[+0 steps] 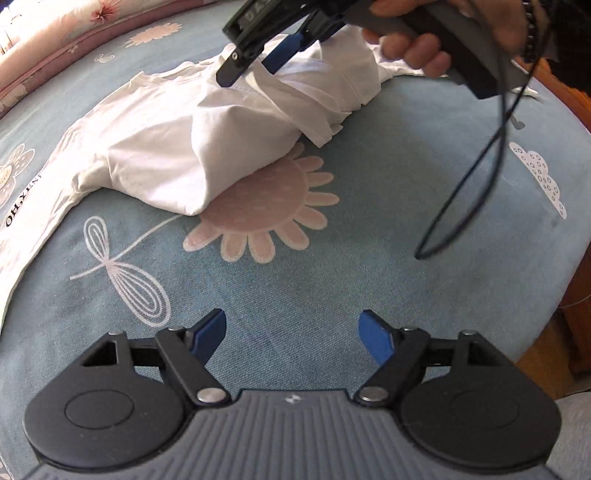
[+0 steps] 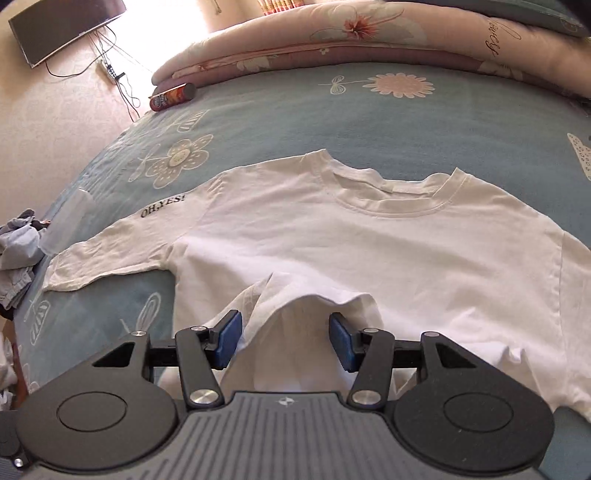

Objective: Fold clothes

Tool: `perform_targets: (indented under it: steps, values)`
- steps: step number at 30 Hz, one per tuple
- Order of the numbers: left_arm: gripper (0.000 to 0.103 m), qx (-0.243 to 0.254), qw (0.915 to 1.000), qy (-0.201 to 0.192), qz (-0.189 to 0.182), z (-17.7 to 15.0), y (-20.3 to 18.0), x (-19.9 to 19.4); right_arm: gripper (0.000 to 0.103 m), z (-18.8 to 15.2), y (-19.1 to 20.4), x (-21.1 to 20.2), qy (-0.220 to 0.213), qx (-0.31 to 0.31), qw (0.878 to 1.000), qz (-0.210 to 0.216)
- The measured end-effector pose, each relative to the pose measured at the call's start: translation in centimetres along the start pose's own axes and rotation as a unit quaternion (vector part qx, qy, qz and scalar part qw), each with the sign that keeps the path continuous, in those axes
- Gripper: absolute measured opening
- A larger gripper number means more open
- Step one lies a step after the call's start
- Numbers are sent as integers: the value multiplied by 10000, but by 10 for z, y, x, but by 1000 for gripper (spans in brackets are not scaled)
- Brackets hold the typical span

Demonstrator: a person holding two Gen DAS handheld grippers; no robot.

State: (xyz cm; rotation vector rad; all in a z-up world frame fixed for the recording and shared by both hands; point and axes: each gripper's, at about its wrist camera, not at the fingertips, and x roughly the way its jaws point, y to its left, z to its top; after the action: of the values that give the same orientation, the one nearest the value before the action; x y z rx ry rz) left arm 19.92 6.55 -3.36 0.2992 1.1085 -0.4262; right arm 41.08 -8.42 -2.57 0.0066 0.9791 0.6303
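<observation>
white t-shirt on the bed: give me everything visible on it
The white t-shirt looks like thin cotton, with a ribbed round collar and black "OH,YES!" lettering on one short sleeve. It lies on the blue flowered bedsheet, chest and sleeves spread mostly flat, lightly creased. Its lower part is bunched and lifted into a hump, and a fold of that fabric sits between the pads of the right claw. The left claw is open over bare sheet, clear of the shirt.

Pretty bright daylight in both views, coming from the blown-out window (image 2: 177, 14) up top in the right wrist shot, total glare there. Heavy fisheye bend at the edges, dark corners, soft shadows under the white shirt (image 1: 177, 147). The hand (image 1: 424, 44) looks motion-blurred.
</observation>
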Motion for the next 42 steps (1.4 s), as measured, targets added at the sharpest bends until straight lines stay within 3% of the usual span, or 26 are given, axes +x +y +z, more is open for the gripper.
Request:
perform_targets:
  steps: [6,11,19,22,24,29,34,38,42]
  values:
    - [80,36,9997,-241,34,14,7,6,59,16,-35,28,220,258,9972,-669]
    - [80,64,9994,-343,-35,33,9,18,63,18,-44,1,66,296,9964,-792]
    - [75,-201,9931,-925,-692,81,2,36,64,7,-49,-17,82,216,9962,-841]
    - [63,-422,9905,-953,-894,102,-4,54,66,4,-54,-21,36,338,9962,-805]
    - [62,-578,9883,-993,-1007,114,-7,63,66,2,-58,-27,3,407,9970,-654]
    - [62,-915,9850,-1062,-1004,131,-3,75,68,-5,-64,-61,-296,669,9968,-317]
    - [52,-1229,9824,-1098,-878,147,14,83,72,-29,-77,-98,-528,1011,9920,-541]
    - [52,-1714,9733,-1208,-937,163,32,85,72,-64,-89,-107,-331,1403,9873,-676]
    - [53,-1862,9692,-1426,-753,181,40,87,71,-93,-90,-99,-68,1531,9853,-758]
